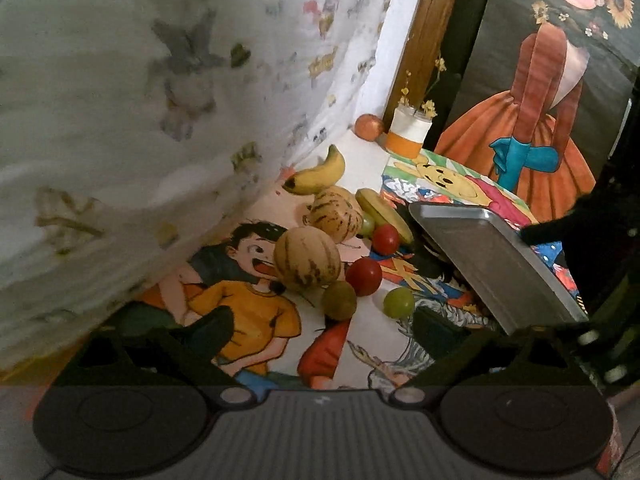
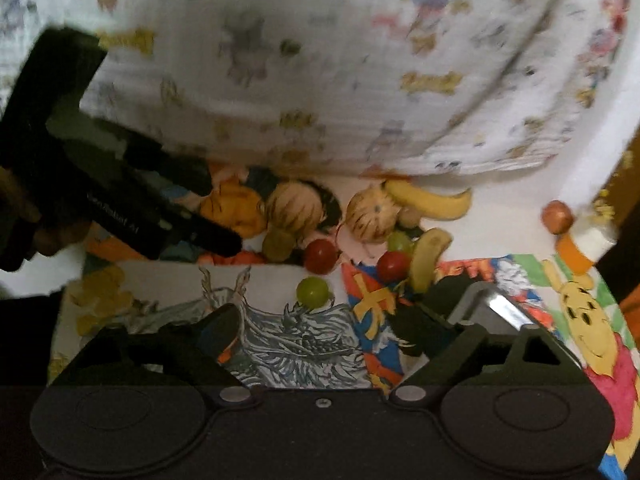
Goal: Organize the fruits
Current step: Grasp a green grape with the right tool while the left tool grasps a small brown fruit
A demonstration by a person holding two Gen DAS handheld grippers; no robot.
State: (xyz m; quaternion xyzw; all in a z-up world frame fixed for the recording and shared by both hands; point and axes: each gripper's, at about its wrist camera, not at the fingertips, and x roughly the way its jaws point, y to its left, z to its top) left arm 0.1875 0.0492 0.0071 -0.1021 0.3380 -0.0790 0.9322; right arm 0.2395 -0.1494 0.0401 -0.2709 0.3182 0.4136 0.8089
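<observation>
- Lying loose at centre frame, the fruits (image 1: 340, 248) awaited sorting beside the tilted metal tray (image 1: 492, 264).
- Left gripper (image 1: 320, 320) and right gripper (image 2: 328, 320) hung with fingers apart, empty, ready to pick.

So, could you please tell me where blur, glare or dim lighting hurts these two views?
Left wrist view: dim overall, the curtain smeared soft, the tray dull grey without glare, fruit fairly sharp. Right wrist view: the curtain blurred, a bright glint on the tray rim, the left gripper dark and smeared, and fisheye bending at the edges.
</observation>
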